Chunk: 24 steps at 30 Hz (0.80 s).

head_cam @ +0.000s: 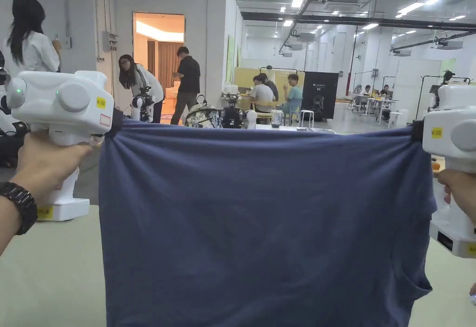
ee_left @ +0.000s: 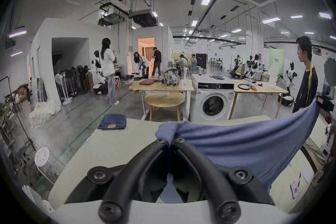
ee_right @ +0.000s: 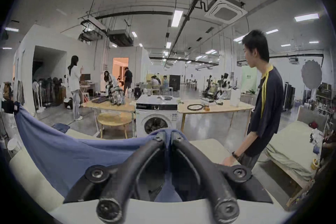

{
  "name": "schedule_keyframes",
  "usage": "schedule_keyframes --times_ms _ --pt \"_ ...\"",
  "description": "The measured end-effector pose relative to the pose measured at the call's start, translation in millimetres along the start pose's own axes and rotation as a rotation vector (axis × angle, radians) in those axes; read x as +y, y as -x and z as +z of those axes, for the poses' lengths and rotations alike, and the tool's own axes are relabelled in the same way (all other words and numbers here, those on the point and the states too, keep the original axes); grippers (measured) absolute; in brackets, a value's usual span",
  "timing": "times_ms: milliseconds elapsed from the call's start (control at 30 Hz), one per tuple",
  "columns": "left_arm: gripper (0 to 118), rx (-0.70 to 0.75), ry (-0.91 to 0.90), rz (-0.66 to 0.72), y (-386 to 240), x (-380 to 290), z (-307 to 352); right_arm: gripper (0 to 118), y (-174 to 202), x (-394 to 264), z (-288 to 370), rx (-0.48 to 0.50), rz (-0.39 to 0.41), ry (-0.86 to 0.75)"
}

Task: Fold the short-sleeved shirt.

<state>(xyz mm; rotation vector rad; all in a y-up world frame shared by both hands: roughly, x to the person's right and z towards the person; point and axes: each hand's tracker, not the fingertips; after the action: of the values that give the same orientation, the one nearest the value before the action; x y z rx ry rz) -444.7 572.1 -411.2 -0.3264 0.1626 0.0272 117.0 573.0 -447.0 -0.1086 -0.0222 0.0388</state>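
We've got the shirt up in the air over the table, stretched wide: left gripper pinching one top corner, right gripper pinching the other, cloth hanging between
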Motion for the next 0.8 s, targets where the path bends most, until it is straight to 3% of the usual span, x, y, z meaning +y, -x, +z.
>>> schedule_keyframes --times_ms 467,800 --pt "0 0.053 -0.076 -0.018 -3 69 -46 3 17 58 -52 -0.025 0.037 -0.082" --pt "0 0.052 -0.016 -0.045 -11 6 -68 3 13 -4 -57 -0.018 0.051 -0.03"
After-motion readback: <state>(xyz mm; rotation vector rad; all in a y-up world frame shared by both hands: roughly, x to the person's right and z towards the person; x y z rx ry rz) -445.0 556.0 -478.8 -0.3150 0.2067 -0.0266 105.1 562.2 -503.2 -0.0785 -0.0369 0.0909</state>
